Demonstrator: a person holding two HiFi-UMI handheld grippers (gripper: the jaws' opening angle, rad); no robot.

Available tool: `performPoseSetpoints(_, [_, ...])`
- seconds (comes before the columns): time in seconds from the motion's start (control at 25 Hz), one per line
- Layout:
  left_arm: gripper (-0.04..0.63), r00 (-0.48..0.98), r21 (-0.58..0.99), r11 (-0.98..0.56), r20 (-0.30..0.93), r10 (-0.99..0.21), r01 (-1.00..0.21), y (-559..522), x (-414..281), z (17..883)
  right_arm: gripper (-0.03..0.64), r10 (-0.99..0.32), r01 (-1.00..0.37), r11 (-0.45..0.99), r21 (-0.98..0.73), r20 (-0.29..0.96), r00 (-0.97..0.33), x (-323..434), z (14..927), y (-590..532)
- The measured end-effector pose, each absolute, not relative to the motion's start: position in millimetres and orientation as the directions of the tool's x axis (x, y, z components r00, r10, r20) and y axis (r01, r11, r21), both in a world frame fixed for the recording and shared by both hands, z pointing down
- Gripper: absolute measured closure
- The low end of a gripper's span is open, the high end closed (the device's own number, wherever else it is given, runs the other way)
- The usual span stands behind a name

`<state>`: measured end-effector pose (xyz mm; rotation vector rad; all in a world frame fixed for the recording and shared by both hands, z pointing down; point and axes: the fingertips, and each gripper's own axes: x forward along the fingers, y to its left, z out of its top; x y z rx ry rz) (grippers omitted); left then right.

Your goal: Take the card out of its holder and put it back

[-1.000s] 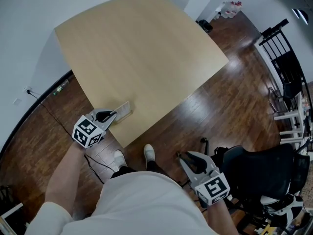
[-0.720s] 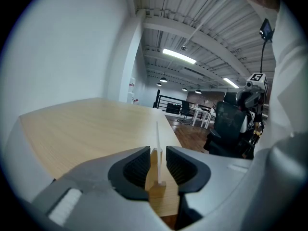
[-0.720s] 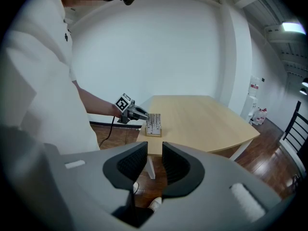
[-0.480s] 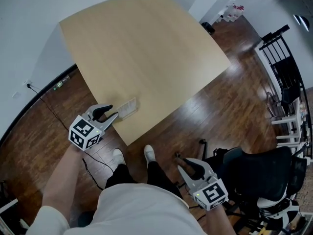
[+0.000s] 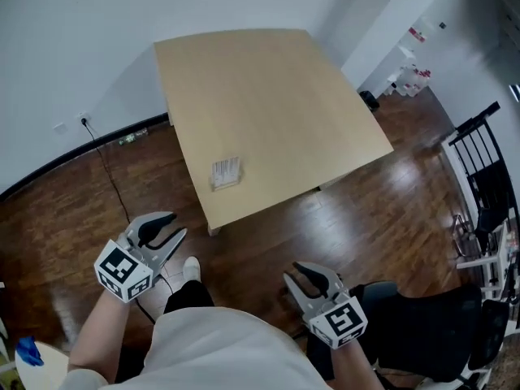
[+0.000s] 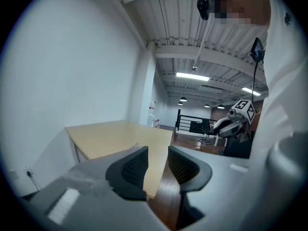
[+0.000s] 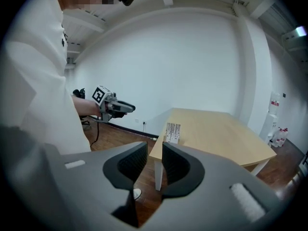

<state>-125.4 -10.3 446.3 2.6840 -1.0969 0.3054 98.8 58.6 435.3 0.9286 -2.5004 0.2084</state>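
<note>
On the pale table [image 5: 276,104], the card holder [image 5: 226,172] sits near the edge, one o'clock from the left gripper [image 5: 179,224] (empty jaws just been opening). The right gripper [image 5: 292,271] is parted and empty. A careless reach could knock it off.

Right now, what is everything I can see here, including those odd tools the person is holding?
table: one, light wood, middle of the head view.
card holder: one, pale with dark stripes, on the table by its near left edge.
floor: dark wood, all round the table.
chair: one, black, bottom right beside the person.
metal frame: one, black, far right.
shoe: one in view, white, below the table's near corner.
left gripper: one, grey and black, off the table at lower left; jaws have just been opening, nothing between them.
right gripper: one, same build, low centre; jaws apart, empty.
</note>
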Motion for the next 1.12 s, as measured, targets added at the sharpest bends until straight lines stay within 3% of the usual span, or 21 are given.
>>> performPoseSetpoints(0.52, [0.471,0.605,0.185,-0.576,0.231,-0.762,-0.796,213.5,-2.3,425.2,0.517,-0.516,-0.566,0.824,-0.015,0.393,-0.761,208.0,436.6,209.9])
performPoseSetpoints(1.12, [0.477,0.621,0.194,-0.590,0.250,-0.743,-0.784,257.9,41.1,427.9,0.517,-0.485,-0.524,0.852,-0.005,0.370,-0.792,218.6,439.0,251.6])
